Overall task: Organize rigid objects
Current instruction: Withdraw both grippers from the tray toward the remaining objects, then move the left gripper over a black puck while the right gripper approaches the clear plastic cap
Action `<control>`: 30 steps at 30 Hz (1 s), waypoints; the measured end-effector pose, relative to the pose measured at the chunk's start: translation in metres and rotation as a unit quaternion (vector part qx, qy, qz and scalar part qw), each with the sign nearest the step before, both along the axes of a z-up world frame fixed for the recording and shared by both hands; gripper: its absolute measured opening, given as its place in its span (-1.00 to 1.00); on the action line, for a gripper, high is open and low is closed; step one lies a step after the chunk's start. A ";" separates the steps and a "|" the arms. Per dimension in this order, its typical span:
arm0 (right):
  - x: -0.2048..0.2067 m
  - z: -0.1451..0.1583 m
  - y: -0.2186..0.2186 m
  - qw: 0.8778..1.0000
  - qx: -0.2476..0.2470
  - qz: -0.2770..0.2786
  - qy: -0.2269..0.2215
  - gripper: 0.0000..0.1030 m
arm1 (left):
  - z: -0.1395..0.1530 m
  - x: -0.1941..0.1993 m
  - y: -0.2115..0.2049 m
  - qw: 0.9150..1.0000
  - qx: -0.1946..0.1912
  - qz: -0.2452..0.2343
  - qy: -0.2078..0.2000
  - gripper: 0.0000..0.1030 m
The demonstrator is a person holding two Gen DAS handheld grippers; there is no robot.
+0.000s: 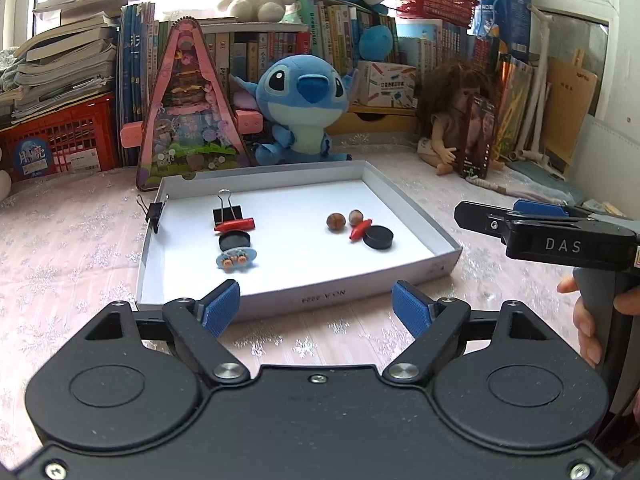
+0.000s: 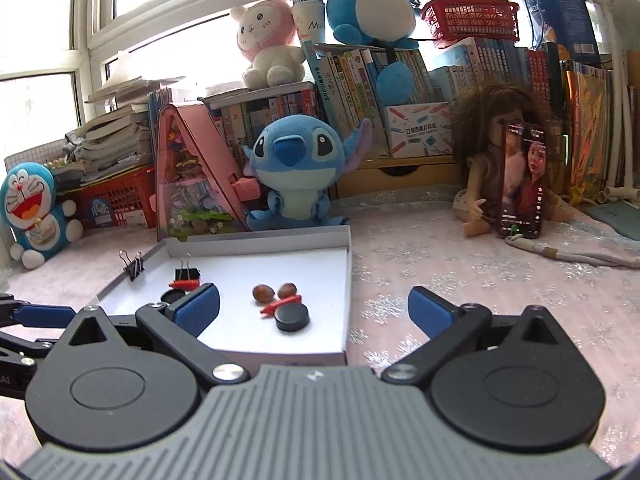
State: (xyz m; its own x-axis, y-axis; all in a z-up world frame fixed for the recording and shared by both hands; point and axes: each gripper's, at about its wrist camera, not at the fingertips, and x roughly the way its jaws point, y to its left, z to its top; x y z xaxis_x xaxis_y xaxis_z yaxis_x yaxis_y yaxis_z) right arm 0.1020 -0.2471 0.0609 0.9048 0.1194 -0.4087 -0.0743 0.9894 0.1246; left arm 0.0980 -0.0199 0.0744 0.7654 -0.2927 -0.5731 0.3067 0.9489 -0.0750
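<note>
White cardboard tray (image 1: pixel 408 204) lies dead ahead of both my grippers, fingers spread and empty. My right gripper (image 2: pixel 314 312) is nearer the right cluster: black disc (image 2: pixel 292 317) nearest, red peg (image 2: pixel 280 304) slanting leftward (nuts (image 2: pixel 264 293) beyond); left gripper (image 1: pixel 316 308) faces the binder clip (image 1: pixel 227 211) group.

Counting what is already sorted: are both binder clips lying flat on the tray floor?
No: one binder clip stands on the tray floor, while the other binder clip is clamped onto the white tray's left wall.

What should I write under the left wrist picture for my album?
Open left gripper hovers before a white box lid holding binder clips, hazelnuts and black discs.
</note>
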 end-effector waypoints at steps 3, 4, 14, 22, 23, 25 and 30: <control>-0.005 -0.005 -0.002 1.000 -0.010 -0.001 0.002 1.00 | -0.004 -0.006 -0.001 1.000 -0.001 -0.002 0.003 0.59; -0.008 -0.006 -0.003 1.000 -0.015 -0.003 0.001 1.00 | -0.005 -0.009 -0.001 1.000 -0.001 -0.002 0.004 0.59; -0.023 -0.026 -0.007 0.999 -0.047 -0.009 0.020 1.00 | -0.024 -0.037 -0.003 1.000 0.004 -0.022 0.017 0.56; -0.030 -0.044 -0.006 0.997 -0.064 -0.010 0.046 1.00 | -0.035 -0.060 -0.011 0.999 0.008 -0.050 0.020 0.26; -0.030 -0.045 -0.006 0.997 -0.064 -0.010 0.050 1.00 | -0.036 -0.063 -0.013 0.998 0.013 -0.053 0.019 0.20; -0.028 -0.046 -0.006 0.996 -0.062 -0.010 0.056 1.00 | -0.039 -0.068 -0.017 0.998 0.020 -0.057 0.018 0.10; -0.023 -0.046 -0.005 0.996 -0.057 -0.003 0.062 0.95 | -0.045 -0.073 -0.023 0.997 0.025 -0.066 0.023 -0.09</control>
State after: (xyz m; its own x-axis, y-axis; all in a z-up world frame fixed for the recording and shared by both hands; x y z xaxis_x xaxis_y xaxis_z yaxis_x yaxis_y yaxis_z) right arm 0.0791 -0.2519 0.0145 0.8469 0.0601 -0.5283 -0.0586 0.9981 0.0196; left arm 0.0248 -0.0426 0.0293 0.6944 -0.3594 -0.6234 0.4265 0.9034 -0.0457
